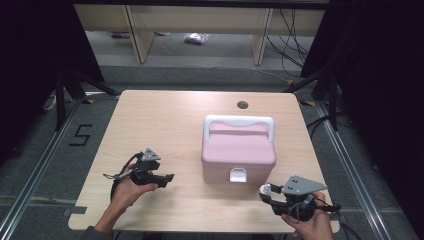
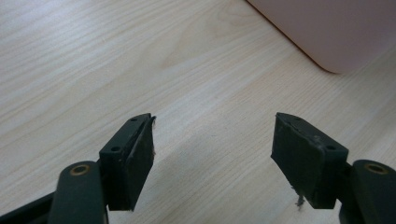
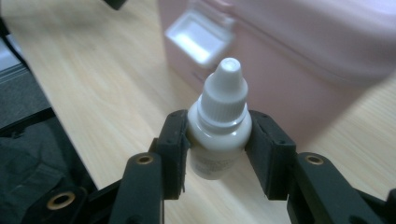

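the light wooden desk point(image 1: 150, 120) carries a pink box point(image 1: 239, 155) right of its middle, lid down, white handle folded back and white latch point(image 1: 238, 175) facing the person, so it looks shut and would bar anything going inside until that latch is lifted. the left tool point(image 1: 161, 178) hovers over bare wood left of the box, jaws wide apart and empty, likely free for the latch. the right tool point(image 1: 266, 192) is clamped around a small white dropper bottle point(image 3: 218, 123), cap up, near the box's front right corner.
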`<state>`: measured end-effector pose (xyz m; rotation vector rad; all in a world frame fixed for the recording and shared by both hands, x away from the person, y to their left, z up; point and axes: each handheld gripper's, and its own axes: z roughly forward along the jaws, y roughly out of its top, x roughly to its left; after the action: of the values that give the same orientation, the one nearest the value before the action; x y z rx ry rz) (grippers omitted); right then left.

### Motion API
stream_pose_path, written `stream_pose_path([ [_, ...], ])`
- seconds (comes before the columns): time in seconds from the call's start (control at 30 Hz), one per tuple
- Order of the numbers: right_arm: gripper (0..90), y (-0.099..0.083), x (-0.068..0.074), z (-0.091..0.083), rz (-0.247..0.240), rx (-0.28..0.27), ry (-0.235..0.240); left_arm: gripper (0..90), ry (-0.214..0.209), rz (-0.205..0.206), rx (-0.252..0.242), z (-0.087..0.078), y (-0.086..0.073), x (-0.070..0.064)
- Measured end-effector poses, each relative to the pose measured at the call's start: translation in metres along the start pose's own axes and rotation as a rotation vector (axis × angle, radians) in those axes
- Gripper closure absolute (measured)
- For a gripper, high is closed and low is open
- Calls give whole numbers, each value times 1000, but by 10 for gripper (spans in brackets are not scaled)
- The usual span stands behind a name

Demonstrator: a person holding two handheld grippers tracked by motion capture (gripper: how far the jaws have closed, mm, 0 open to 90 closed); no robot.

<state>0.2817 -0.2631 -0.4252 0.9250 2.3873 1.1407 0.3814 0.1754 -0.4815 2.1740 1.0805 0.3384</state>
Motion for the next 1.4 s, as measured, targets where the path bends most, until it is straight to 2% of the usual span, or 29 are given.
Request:
stream_pose_path([
  [0.03, 605, -4, -9, -4, 17, 2, -6, 291, -8, 4, 5, -1, 0, 0],
  [0.13, 605, -8, -18, -8, 45, -6, -40, 291, -7, 2, 11, 0, 1, 0],
  [0.17, 605, -10, -24, -9, 37, -11, -52, 292, -6, 2, 9, 0, 0, 0],
  [0.2, 605, -15, -32, -10, 78, -1, -68, 292, -12, 6, 11, -1, 0, 0],
  [0.3, 605, -19, -41, -10, 88, 6, -87, 291, -7, 3, 4, -1, 0, 0],
  [0.33, 605, -21, -43, -11, 141, 22, -85, 291, -4, 5, 8, -1, 0, 1],
  [0.37, 605, -25, -51, -9, 147, 22, -103, 291, 0, 7, 9, -1, 0, 1],
  [0.43, 605, -27, -55, -8, 153, 23, -111, 291, -1, 3, 6, -1, 0, 1],
  [0.47, 605, -30, -63, -6, 180, 31, -125, 291, -1, 1, 3, 0, 0, 1],
  [0.5, 605, -32, -69, -6, 169, 28, -144, 292, -6, 2, 4, 0, 0, 0],
  [0.53, 605, -34, -72, -5, 201, 38, -143, 291, -6, 2, 4, 0, 0, 0],
  [0.57, 605, -34, -72, -5, 201, 38, -143, 291, -7, 3, 5, 0, 0, 0],
  [0.6, 605, -38, -80, -2, 224, 44, -158, 291, -7, 1, 5, 0, 0, 0],
  [0.63, 605, -38, -80, -2, 224, 44, -158, 291, -6, 3, 6, 0, 0, 0],
  [0.67, 605, -40, -86, -1, 195, 42, -171, 291, -7, 1, 5, 0, 0, 0],
  [0.7, 605, -42, -87, 0, 226, 45, -180, 291, -5, 3, 9, 0, 0, 0],
  [0.73, 605, -44, -91, 1, 202, 49, -189, 291, -5, 3, 10, 0, 0, 0],
  [0.77, 605, -46, -90, 2, 241, 50, -182, 291, -14, 7, 15, 0, 0, 1],
  [0.8, 605, -48, -93, 3, 225, 51, -182, 291, -16, 8, 18, 0, 0, 1],
  [0.9, 605, -50, -92, 7, 258, 69, -186, 291, -8, 8, 6, 1, 0, 0],
  [1.0, 605, -52, -97, 11, 221, 74, -184, 291, -8, 10, 10, 1, 0, -1],
  [1.03, 605, -52, -97, 11, 221, 74, -184, 291, -8, 11, 11, 1, 0, -1],
  [1.07, 605, -51, -93, 12, 256, 84, -185, 291, -8, 11, 11, 1, 0, -1],
  [1.1, 605, -53, -96, 13, 181, 72, -204, 291, -7, 11, 12, 1, 0, -1],
  [1.13, 604, -52, -94, 14, 206, 79, -176, 291, -7, 10, 11, 1, 0, -1],
  [1.2, 605, -53, -92, 15, 201, 109, -130, 291, -8, 10, 11, 1, 0, -1],
  [1.33, 605, -55, -86, 16, 210, 118, -124, 291, -8, 9, 13, 1, 0, -1],
  [1.37, 604, -56, -84, 16, 195, 109, -150, 291, -8, 9, 13, 1, 0, -1],
  [1.4, 605, -55, -82, 15, 230, 120, -130, 291, -5, 9, 14, 1, 0, -1],
])
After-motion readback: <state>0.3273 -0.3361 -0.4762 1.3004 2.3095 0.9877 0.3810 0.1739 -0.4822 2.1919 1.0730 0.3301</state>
